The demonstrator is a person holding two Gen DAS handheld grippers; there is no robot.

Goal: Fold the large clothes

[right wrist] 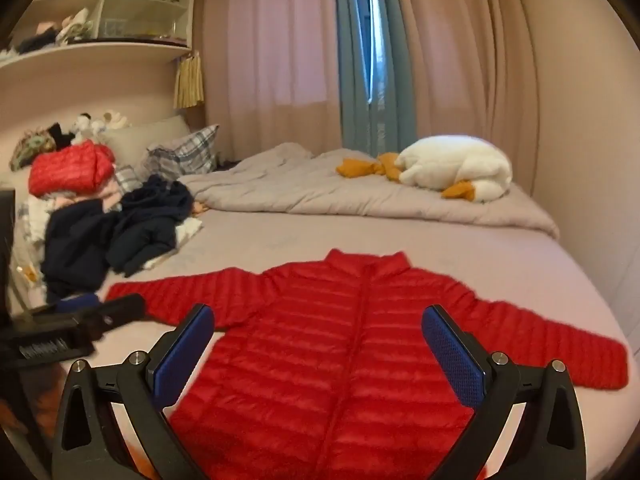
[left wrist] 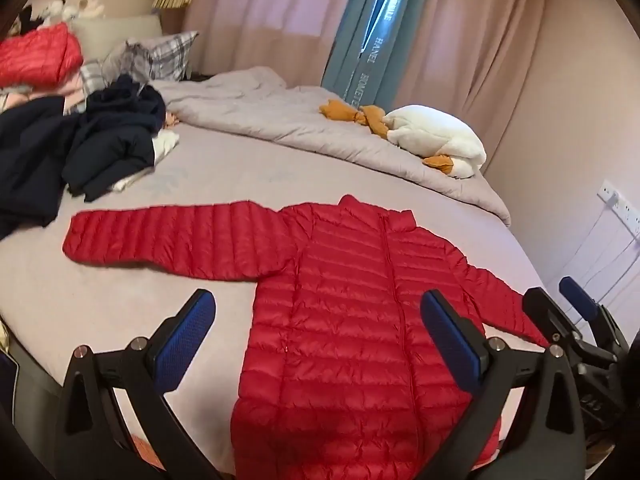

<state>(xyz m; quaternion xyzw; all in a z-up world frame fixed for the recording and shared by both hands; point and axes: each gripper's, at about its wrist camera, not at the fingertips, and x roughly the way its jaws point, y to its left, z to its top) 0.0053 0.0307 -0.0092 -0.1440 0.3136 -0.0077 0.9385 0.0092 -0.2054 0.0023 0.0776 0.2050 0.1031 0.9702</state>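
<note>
You are holding both claws above the near edge of the bed (left wrist: 120,312), which is wearing a pale grey sheet. The red quilted puffer jacket (left wrist: 352,320) is lying flat on this sheet, front side up, zipper closed, collar pointing to the far side. Both sleeves are lying stretched out to the sides. Your left claw (left wrist: 318,320) is standing wide, with nothing between its blue pads; its view is looking down over the lower body of the jacket. Your right claw (right wrist: 318,336) is also standing wide and is holding nothing; it is hovering over the middle of the jacket (right wrist: 340,360). In the right wrist view, the left claw (right wrist: 80,312) is showing at the left edge, near the end of one sleeve. A heap of dark navy clothes (left wrist: 100,148) is lying beyond that sleeve, well apart from the jacket body. A crumpled grey duvet (left wrist: 280,116) is lying at the far side, and a white plush goose with orange feet (left wrist: 436,140) is resting on it
</note>
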